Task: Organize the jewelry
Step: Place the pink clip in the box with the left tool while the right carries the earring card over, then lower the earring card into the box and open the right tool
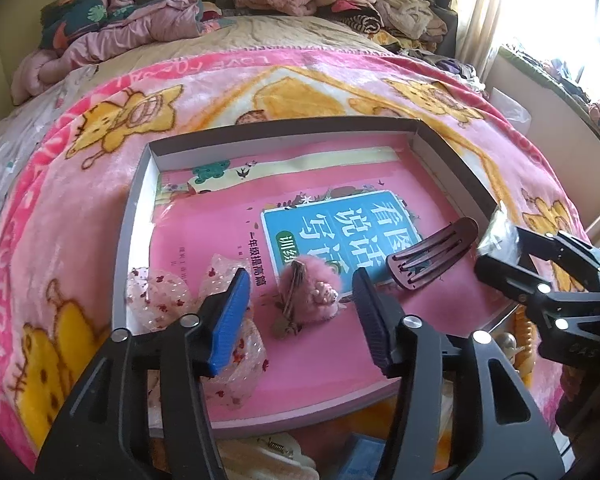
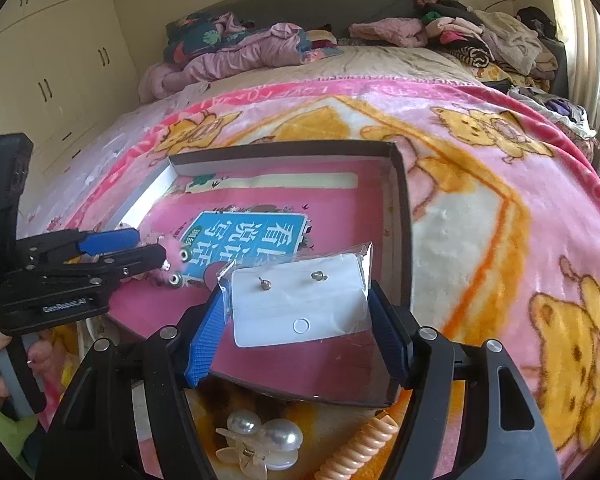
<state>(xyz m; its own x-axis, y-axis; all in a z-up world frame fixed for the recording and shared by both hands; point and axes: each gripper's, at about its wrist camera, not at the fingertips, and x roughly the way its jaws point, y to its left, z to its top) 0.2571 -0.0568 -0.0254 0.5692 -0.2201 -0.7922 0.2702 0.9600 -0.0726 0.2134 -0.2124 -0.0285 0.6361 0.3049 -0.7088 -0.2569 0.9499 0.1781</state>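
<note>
A shallow grey box lies on the bed with a pink book as its floor. In it lie a pink fluffy hair clip, a brown hair clip and a sheer dotted bow. My left gripper is open, its fingers either side of the fluffy clip. My right gripper is shut on a white earring card in a clear bag, held over the box's near right corner. The card also shows at the right of the left wrist view.
A pearl claw clip and an orange coil hair tie lie on the pink cartoon blanket in front of the box. Piled clothes cover the far end of the bed. Wardrobe doors stand at left.
</note>
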